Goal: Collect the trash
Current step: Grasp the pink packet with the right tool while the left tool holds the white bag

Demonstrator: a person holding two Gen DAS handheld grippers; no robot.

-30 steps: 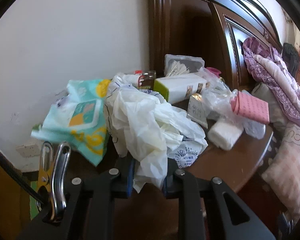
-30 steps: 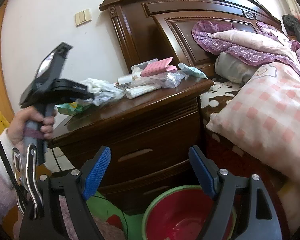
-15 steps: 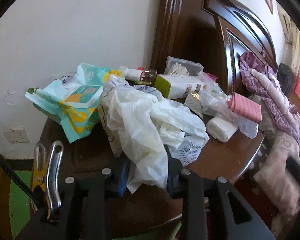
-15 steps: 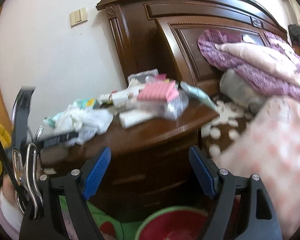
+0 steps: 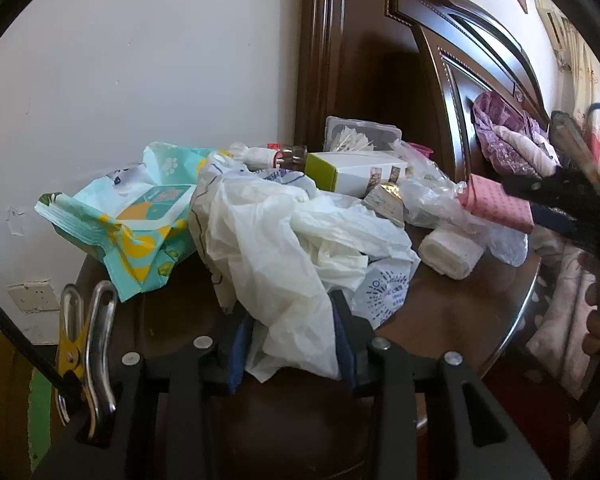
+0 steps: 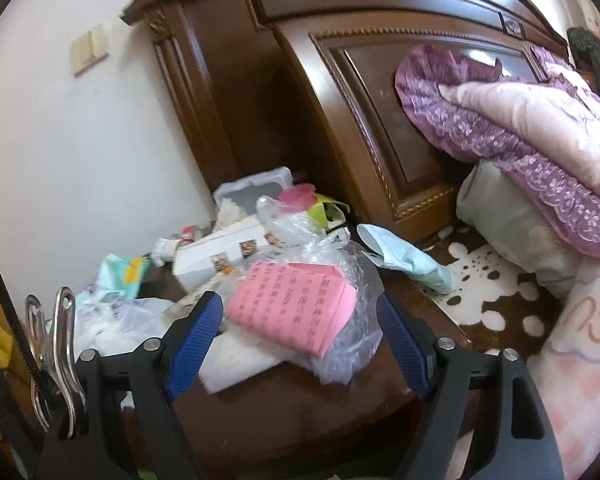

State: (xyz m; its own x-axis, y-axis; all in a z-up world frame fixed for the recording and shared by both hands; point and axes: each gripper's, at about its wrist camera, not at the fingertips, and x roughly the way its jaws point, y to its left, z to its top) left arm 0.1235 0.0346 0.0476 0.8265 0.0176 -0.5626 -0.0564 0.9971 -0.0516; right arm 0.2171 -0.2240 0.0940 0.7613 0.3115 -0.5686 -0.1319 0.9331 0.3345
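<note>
Trash, the crumpled white plastic bag (image 5: 284, 248) between the opening left claw (image 5: 288, 354), should settle on the desk (image 5: 480, 320) while the wide, closing right claw (image 6: 300, 332) squarely straddles the pink paper packet (image 6: 292, 304).

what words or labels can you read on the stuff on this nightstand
"CU": pink letters on the pillow, cut off at the frame edge.
Pink packet: rows of printed characters, too blurred to read.
White bag: round blue stamp, too small to read.
White box: small pictures only, no readable text.
</note>
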